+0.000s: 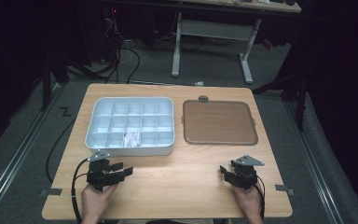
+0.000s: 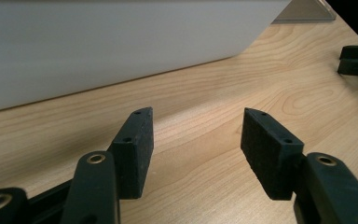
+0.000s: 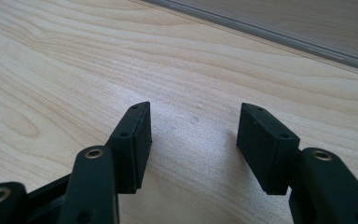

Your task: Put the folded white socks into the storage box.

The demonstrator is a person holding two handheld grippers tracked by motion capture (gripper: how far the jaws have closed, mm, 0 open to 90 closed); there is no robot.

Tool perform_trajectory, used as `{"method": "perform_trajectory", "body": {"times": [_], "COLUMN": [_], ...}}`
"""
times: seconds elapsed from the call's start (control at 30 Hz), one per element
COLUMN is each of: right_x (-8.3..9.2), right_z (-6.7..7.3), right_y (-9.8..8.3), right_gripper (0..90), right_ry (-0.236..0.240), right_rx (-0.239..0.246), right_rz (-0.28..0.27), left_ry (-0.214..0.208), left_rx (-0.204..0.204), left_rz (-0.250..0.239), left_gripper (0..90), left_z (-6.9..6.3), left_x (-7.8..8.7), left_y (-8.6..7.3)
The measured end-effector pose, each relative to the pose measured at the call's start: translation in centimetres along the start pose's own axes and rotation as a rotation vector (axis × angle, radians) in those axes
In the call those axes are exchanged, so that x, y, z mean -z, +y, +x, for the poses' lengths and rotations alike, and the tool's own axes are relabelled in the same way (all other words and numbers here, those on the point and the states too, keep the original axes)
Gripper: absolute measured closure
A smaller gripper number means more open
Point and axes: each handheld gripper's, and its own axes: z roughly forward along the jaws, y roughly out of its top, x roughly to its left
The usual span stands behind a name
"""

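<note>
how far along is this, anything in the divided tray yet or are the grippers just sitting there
Done so far: one crumpled white piece lies in a front-row compartment of the divided tray; the other compartments look empty. In hand: nothing. The left gripper and right gripper both sit low over the table near its front edge, jaws open with only bare wood between them. Left: the brown tray holds nothing, and no further pieces are visible.

My two grippers, left gripper (image 1: 121, 169) and right gripper (image 1: 227, 171), are black, with blocky fingers (image 2: 133, 149), brass-ringed screw holes, grey three-cornered top plates and trailing black cables.
</note>
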Motion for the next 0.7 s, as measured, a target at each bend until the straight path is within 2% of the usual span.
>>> {"method": "perform_trajectory", "body": {"times": [0.4, 0.53, 0.7], "right_x": [0.0, 0.0, 0.0], "right_z": [0.0, 0.0, 0.0], "right_y": [0.0, 0.0, 0.0], "right_gripper": [45.4, 45.2, 45.2], "right_ry": [0.000, 0.000, 0.000], "right_rx": [0.000, -0.002, 0.000], "right_rz": [0.000, 0.001, 0.000], "left_ry": [0.034, 0.056, 0.074], "left_rx": [-0.038, -0.073, -0.093], "left_rz": [0.020, 0.024, 0.009], "left_gripper": [44.1, 43.7, 43.4], "left_z": [0.2, 0.4, 0.6], "left_x": [-1.2, -1.7, -2.1], "left_y": [-1.3, -2.1, -2.6]}}
